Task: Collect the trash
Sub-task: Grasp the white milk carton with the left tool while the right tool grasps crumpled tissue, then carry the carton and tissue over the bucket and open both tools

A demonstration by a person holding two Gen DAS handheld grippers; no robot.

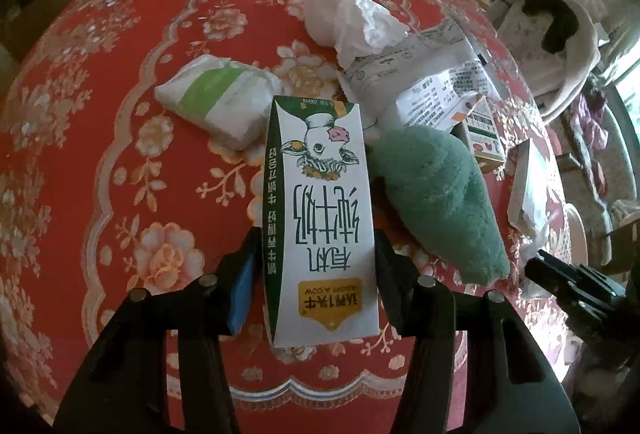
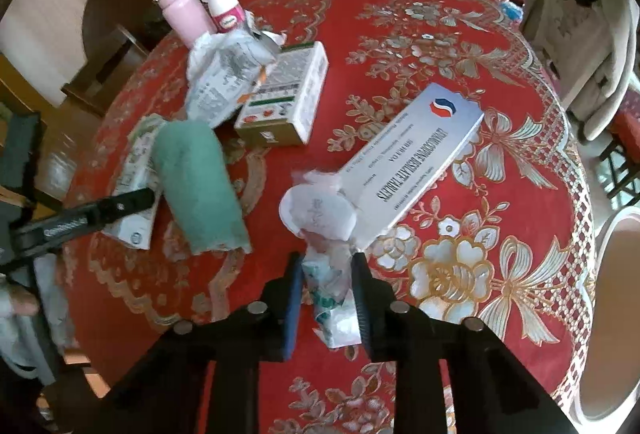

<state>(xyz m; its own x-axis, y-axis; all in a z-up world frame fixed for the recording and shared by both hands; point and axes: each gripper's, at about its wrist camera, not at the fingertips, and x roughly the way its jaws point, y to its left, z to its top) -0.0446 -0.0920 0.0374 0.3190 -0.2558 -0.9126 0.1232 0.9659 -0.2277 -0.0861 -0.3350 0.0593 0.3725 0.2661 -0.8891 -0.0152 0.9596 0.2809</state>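
While left tool (image 1: 316, 254) clamps boxy milk carton (image 1: 320, 202), right tool (image 2: 326, 274) pinches crinkly wrapper (image 2: 332, 298).

Soft daylight from a window (image 1: 630, 90) at the right edge, blown out there, red tablecloth (image 1: 100, 114) evenly lit with faint shadows, heavy fisheye bending, black vignette in corners, far room dim and soft, tissue (image 2: 312, 212) slightly blurred

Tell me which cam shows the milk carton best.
Left wrist: the milk carton lies full-length between the left gripper fingers, cow print readable. Right wrist shows only a sliver, mostly behind the green cloth.
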